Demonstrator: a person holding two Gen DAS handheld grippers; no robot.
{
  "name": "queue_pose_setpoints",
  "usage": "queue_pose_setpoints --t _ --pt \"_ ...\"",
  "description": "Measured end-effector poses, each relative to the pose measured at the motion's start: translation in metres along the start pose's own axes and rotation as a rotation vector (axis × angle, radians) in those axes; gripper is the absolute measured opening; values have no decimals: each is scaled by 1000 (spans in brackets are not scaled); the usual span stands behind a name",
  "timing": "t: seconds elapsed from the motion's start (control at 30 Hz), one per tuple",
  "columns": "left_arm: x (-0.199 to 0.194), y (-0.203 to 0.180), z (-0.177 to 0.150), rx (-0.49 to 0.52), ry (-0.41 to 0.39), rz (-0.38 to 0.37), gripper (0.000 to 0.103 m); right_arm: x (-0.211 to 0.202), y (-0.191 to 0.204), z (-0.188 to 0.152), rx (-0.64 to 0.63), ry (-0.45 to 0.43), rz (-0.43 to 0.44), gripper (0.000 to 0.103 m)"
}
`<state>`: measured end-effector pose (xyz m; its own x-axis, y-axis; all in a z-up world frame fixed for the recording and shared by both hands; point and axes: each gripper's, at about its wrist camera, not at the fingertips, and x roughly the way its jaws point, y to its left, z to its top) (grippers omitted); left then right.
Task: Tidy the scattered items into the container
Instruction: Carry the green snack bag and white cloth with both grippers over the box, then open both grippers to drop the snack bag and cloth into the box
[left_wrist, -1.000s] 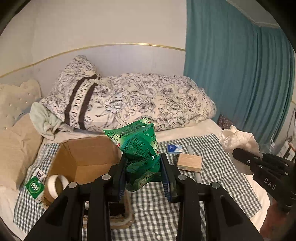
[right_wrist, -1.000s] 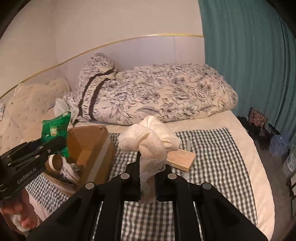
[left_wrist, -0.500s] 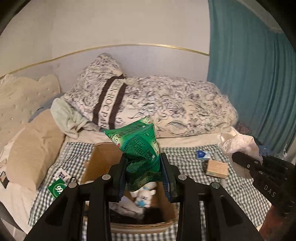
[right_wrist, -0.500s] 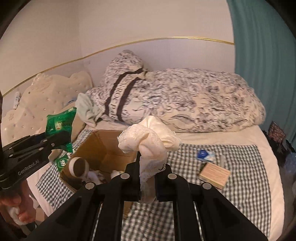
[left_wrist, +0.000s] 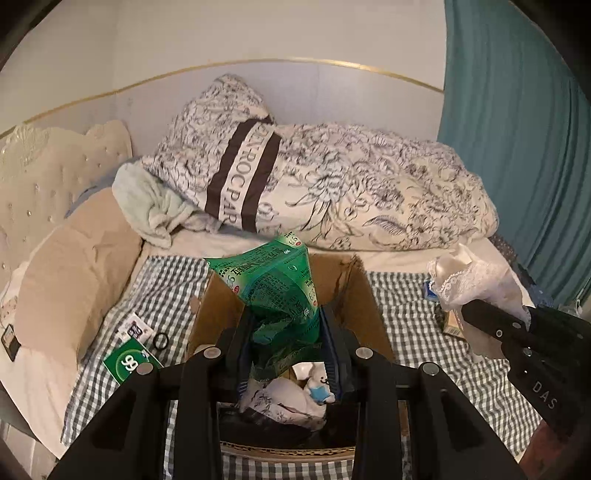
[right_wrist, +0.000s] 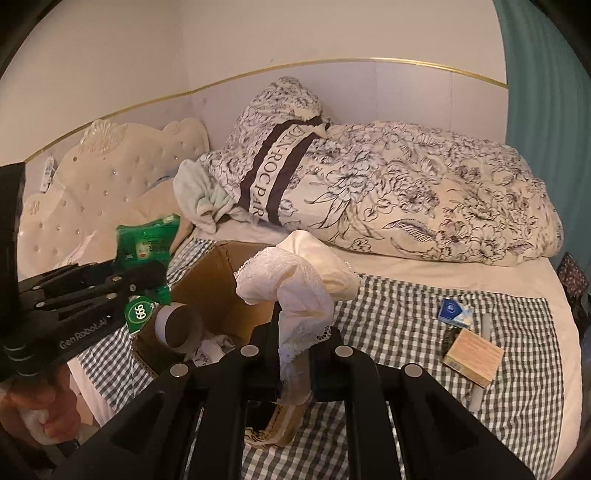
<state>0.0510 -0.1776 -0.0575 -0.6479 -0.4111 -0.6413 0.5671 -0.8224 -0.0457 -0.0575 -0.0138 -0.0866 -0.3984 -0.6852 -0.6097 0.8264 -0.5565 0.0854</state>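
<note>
The open brown cardboard box (left_wrist: 354, 295) sits on the grey-and-white checked cloth (left_wrist: 166, 284) spread over the bed, and already holds a tape roll (right_wrist: 177, 325), crumpled white printed packets (left_wrist: 284, 402) and a dark item at its bottom. Directly above its opening hangs the crumpled green foil packet (left_wrist: 280, 295), pinched low down between the narrowly parted jaws of the left gripper (left_wrist: 286, 350), so most of the packet stands up above the pads. The right gripper (right_wrist: 293, 354), jaws clamped tight, holds a bunched cream lace-trimmed cloth (right_wrist: 295, 280) just beside the box's right wall, not yet over the opening. The step in hand looks to be the drop: the green packet is well placed, so lowering it a little further into the box before letting go should stop the light foil from fluttering onto the rim. The cloth would do better carried inward over the middle first, since its loose tail could drape over the wall. With both tools close together, releasing one at a time avoids a knock. Still lying out on the cloth are a flat green card (left_wrist: 129, 363), a small black ring (left_wrist: 160, 340), a blue-and-white packet (right_wrist: 454, 312) and a pale wooden block (right_wrist: 474, 356).
</note>
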Motion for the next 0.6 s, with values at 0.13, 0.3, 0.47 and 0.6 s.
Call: queue_pose_setpoints --t 0.13,0.3,0.47,0.6 --pt "18 7 -5 -17 40 3 33 17 4 1 -5 27 8 9" --pt "43 17 -13 -36 91 5 33 40 10 -2 -19 67 17 9" --pt "68 24 -23 -51 151 2 33 65 17 -5 -35 114 28 9" --pt "85 31 -31 -56 200 -4 33 86 21 -8 -37 150 34 9"
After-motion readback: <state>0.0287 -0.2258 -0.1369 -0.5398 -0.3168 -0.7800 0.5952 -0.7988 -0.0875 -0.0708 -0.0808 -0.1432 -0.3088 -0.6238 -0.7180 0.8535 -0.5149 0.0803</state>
